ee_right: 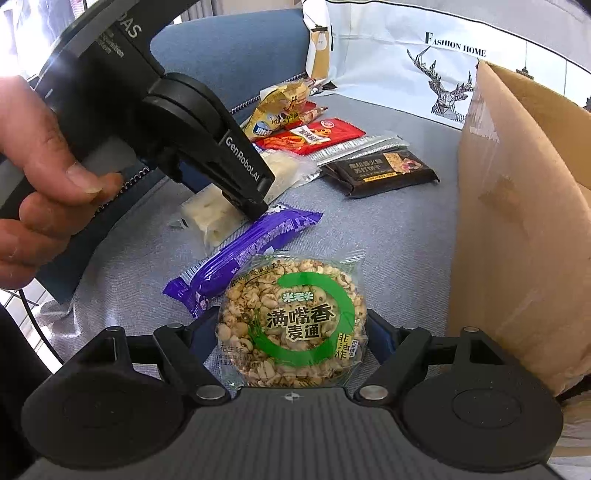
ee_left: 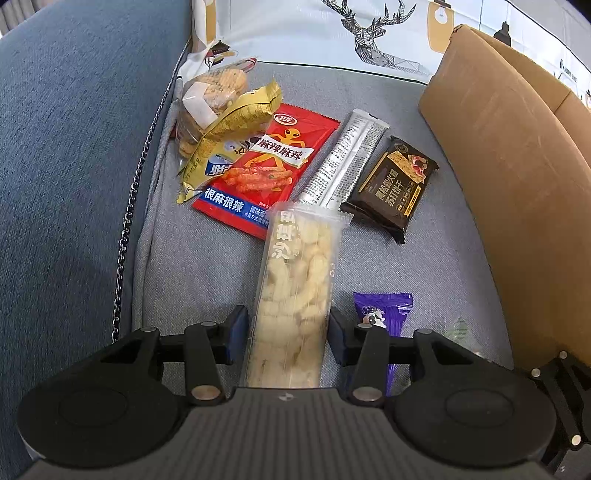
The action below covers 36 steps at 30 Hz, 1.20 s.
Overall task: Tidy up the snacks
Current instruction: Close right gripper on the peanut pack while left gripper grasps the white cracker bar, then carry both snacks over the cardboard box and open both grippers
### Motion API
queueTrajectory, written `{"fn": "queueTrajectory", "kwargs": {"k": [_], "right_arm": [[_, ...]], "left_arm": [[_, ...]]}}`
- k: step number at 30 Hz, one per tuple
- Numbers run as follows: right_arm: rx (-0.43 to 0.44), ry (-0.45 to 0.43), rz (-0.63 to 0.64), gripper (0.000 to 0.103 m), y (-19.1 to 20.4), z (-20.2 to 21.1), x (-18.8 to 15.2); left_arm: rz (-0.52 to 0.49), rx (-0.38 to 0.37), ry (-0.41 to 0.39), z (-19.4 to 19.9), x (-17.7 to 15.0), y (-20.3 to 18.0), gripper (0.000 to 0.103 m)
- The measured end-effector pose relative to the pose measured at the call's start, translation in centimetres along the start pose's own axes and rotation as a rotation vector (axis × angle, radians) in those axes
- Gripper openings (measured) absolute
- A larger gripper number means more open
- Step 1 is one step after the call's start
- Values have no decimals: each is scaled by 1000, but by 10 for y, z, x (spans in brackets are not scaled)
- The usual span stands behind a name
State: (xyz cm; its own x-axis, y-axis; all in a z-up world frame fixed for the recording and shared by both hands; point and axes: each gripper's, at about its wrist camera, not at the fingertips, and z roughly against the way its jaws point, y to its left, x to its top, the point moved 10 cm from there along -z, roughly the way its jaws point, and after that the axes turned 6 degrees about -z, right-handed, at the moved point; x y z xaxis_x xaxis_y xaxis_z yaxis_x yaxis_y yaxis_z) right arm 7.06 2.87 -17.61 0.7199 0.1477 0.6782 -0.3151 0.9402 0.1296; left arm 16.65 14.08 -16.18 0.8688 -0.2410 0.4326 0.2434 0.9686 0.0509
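The left tongs [ee_left: 288, 334] were closed on a long clear pack of pale puffed sticks [ee_left: 295, 291], which ran up the middle of the left wrist picture. The right tongs [ee_right: 291, 336] squeezed a round puffed grain cake [ee_right: 291, 325] with a green ring on its wrapper, low in the middle of the right wrist picture.

More snacks lay around them on the sofa seat [ee_left: 207, 266], which was covered in grey cloth. A purple pack [ee_right: 243, 254] lay just beside the grain cake, and the tip of the left tongs was right at its far end. Further up lay a red spicy pack [ee_left: 269, 166], a silver stick pack [ee_left: 343, 162] and a dark brown cracker pack [ee_left: 391, 184], side by side. A yellow pack [ee_left: 229, 133] rested on the red one, next to a clear bag of biscuits [ee_left: 210, 99].

A brown cardboard box [ee_left: 509, 177] stood on the right side of both pictures. A blue armrest [ee_left: 66, 166] filled the left, and a white cushion with a deer drawing [ee_left: 369, 33] leaned along the top.
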Motion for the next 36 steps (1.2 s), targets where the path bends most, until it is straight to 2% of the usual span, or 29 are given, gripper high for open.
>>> {"fn": "queueTrajectory", "kwargs": {"k": [5,9,16,22,25,28,31,33,35,36], "right_arm": [[1,-27,18,81,0,9,1],[9,-61,30,81,2,20,5],[54,-173,74,81,13,64,25],[88,-307,106,81,6,127,63],[77,-379,124,81,-14,158,86],[18,-439,142,81,-46,178,106],[-56,-476,95,81,-94,185,111],[-95,-454,2,81,-129,178,100],[-132,-375,-99,81,-163,169,86],[-148,-370,-132,81,-175,171,84]], "left_arm": [[7,-13,-4,3,0,-2,40],[27,-22,-35,12,2,-3,40],[87,-53,-198,52,14,-6,39],[131,-46,-357,91,32,-11,39],[145,-18,-405,106,39,-17,39],[150,24,-438,117,44,-28,39],[147,42,-470,124,50,-45,39],[139,51,-480,125,54,-57,39],[126,49,-492,125,59,-71,39],[117,49,-499,126,62,-78,39]]}}
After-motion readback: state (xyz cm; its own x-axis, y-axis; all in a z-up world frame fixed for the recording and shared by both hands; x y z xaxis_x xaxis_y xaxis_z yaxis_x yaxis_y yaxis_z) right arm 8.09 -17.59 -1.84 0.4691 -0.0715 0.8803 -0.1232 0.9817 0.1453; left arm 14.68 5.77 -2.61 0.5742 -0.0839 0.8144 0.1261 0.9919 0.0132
